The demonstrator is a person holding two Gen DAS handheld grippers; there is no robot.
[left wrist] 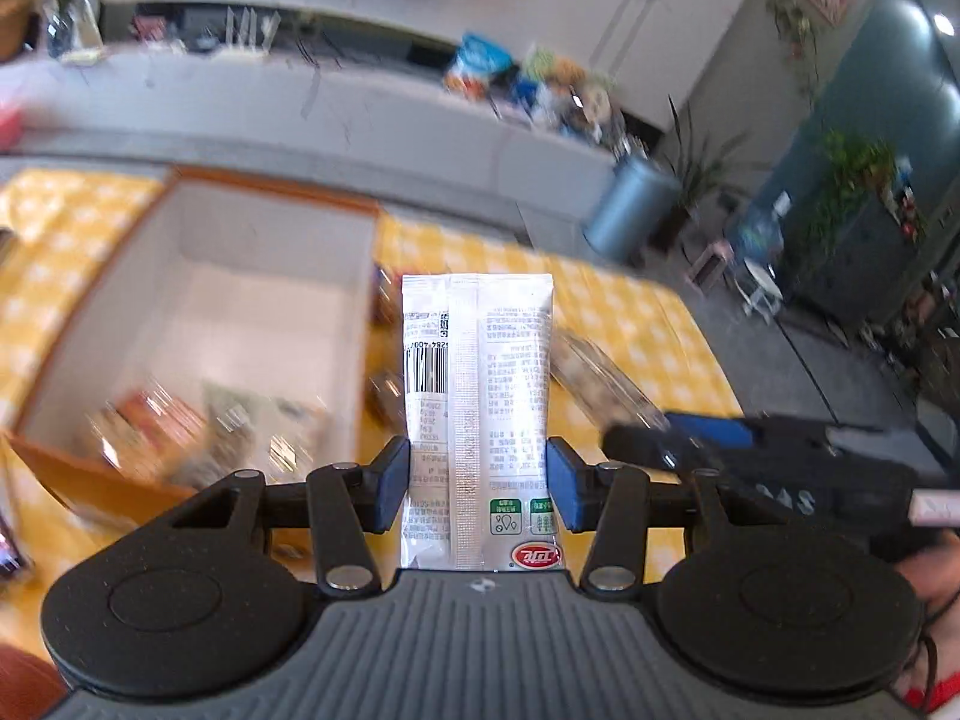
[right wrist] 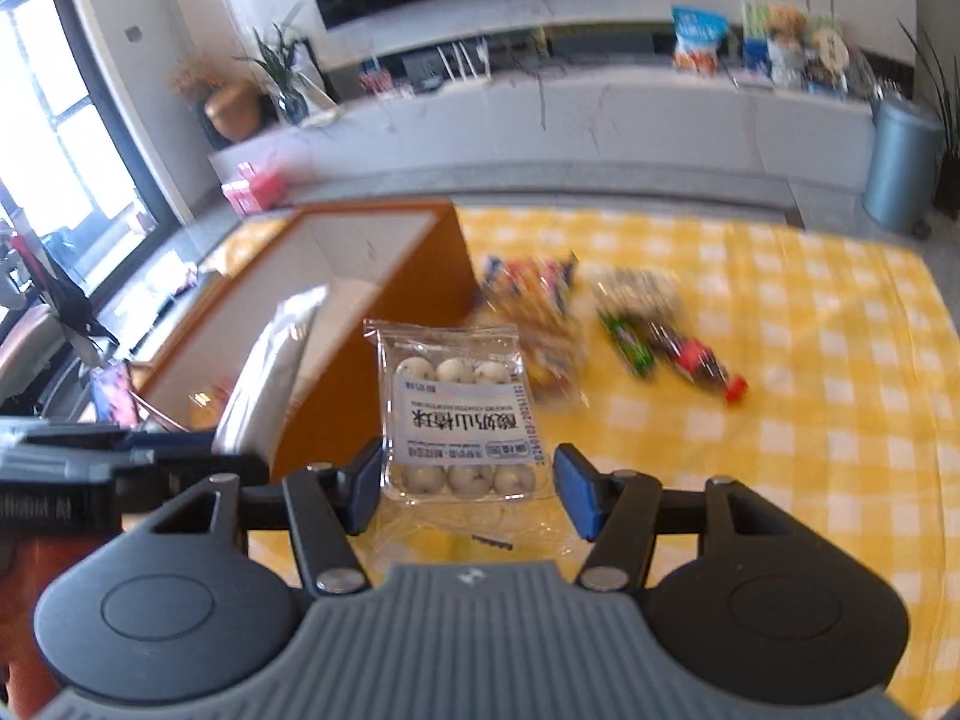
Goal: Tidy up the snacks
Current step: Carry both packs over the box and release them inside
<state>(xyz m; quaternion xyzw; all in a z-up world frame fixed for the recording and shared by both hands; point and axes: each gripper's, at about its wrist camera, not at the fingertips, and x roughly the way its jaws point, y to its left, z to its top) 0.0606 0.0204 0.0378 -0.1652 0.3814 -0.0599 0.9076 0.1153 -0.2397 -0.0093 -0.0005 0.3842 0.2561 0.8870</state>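
Note:
My left gripper (left wrist: 477, 474) is shut on a white snack packet (left wrist: 480, 372) that stands upright between its blue pads, barcode side showing. It hangs beside an orange box with a white inside (left wrist: 198, 276), which holds several blurred snacks. My right gripper (right wrist: 468, 480) is shut on a clear packet of white round balls (right wrist: 456, 414), held over the yellow checked cloth (right wrist: 780, 420) just right of the box (right wrist: 372, 228). Loose snack packs (right wrist: 534, 300) lie on the cloth beyond it, with a green one (right wrist: 630, 342) and a red one (right wrist: 702, 366).
A long white counter (right wrist: 600, 108) runs along the far side with snack bags (right wrist: 696, 36) and plants on it. A grey-blue bin (right wrist: 900, 162) stands on the floor at the right. A dark screen device (right wrist: 114, 396) lies left of the box.

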